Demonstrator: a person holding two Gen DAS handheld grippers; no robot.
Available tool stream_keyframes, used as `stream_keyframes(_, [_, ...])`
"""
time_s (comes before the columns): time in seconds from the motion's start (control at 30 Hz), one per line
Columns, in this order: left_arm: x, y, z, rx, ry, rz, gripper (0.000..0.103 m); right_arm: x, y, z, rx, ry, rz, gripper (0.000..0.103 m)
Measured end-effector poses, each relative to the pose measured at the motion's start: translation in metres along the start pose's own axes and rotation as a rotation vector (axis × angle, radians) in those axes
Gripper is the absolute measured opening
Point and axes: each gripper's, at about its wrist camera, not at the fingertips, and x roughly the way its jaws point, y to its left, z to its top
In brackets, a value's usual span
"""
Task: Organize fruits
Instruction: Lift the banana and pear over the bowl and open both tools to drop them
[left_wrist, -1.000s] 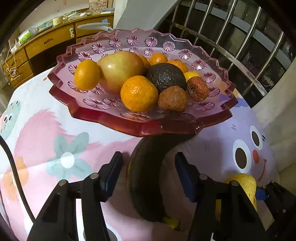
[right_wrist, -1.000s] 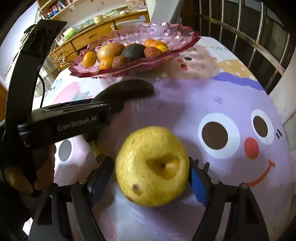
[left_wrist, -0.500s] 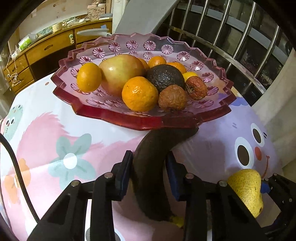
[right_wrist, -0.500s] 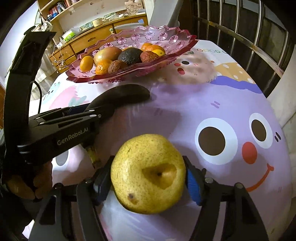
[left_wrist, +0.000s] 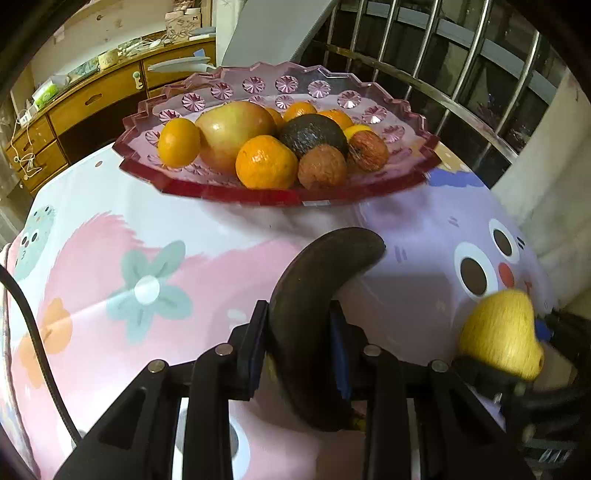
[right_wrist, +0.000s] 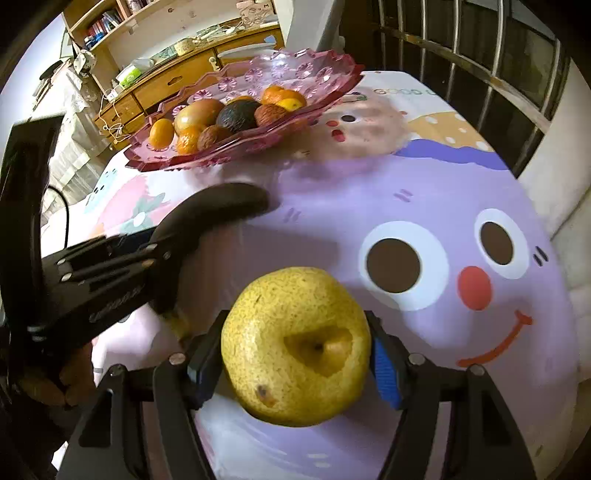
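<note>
Here the left fingers (left_wrist: 298, 345) clamp the banana (left_wrist: 314, 317) (blackened); the right fingers (right_wrist: 291, 365) grip the pear (right_wrist: 295, 345).

cartoon tablecloth (right_wrist: 424, 206) | wooden drawers (left_wrist: 92, 99) behind | metal railing (left_wrist: 461, 48) right

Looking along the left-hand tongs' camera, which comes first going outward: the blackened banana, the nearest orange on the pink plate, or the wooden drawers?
1. Blackened banana: clamped in the left tongs.
2. Nearest orange: at the pink plate's front edge.
3. Wooden drawers: far back, upper left.
</note>
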Motion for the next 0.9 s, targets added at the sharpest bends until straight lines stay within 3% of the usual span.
stream_keyframes(0.27, [-0.033,-0.006,-0.027,-0.017,0.007,-0.025,0.029,-0.024,-0.015,0.001,0.007,-0.018,-0.019,0.069])
stream_keyframes(0.4, [-0.062,-0.012,-0.024,-0.007,0.01,-0.03,0.029,-0.038,-0.016,0.008,-0.008,0.001,-0.033,0.069])
stream_keyframes(0.63, [-0.116,-0.018,0.009,0.013,-0.052,-0.017,0.029,-0.078,-0.013,0.037,-0.053,-0.027,-0.024,0.069])
stream_keyframes(0.9, [-0.151,-0.018,0.07,0.048,-0.17,0.029,0.029,-0.106,-0.003,0.081,-0.109,-0.08,0.018,0.069])
